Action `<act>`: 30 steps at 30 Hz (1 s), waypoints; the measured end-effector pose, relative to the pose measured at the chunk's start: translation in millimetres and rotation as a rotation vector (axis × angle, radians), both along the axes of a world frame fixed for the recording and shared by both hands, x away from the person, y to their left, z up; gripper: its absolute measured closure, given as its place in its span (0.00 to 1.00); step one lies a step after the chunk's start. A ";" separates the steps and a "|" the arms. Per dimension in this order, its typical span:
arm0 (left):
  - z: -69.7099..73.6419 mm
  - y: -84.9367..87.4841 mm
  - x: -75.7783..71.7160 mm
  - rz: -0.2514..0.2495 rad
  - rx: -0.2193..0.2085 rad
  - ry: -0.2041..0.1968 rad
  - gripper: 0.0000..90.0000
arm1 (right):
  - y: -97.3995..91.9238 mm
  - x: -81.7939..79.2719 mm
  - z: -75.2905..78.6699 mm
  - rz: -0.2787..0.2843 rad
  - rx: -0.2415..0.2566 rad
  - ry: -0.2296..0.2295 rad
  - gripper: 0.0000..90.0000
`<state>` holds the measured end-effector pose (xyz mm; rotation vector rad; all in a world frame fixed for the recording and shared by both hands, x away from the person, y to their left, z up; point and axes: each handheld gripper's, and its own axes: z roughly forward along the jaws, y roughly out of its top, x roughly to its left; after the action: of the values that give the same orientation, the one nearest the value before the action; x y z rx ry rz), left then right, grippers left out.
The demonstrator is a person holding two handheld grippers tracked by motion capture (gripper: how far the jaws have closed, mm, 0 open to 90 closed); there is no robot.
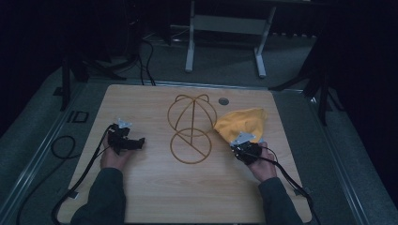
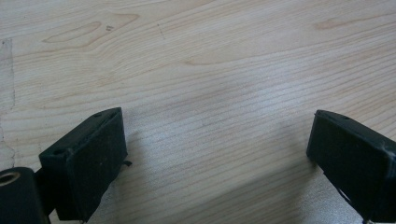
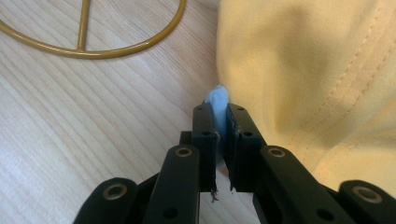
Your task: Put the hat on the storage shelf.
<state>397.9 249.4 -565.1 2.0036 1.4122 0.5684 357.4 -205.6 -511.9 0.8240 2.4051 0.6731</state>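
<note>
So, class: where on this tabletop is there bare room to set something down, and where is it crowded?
Bare wood runs along the table's near edge between the two forearms, and along the far edge left of the wire stand. It is crowded mid-right, where the yellow cap, the stand and the right gripper sit close.

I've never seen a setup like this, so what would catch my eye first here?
Probably the bright yellow fabric cap, crumpled at the right of the light wooden table, with the right hand-held gripper shut on a pale blue bit at its edge. Beside it, mid-table, stands a gold wire hat stand made of looping rings. The left hand-held gripper hangs open over bare wood.
</note>
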 end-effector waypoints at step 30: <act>-0.1 0.0 0.0 -0.001 -0.001 -0.001 0.05 | -55.3 -17.9 51.7 -0.030 0.113 0.000 0.93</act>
<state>397.9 249.4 -565.2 2.0021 1.4108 0.5684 339.6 -261.0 -460.3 0.9032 2.3678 0.8028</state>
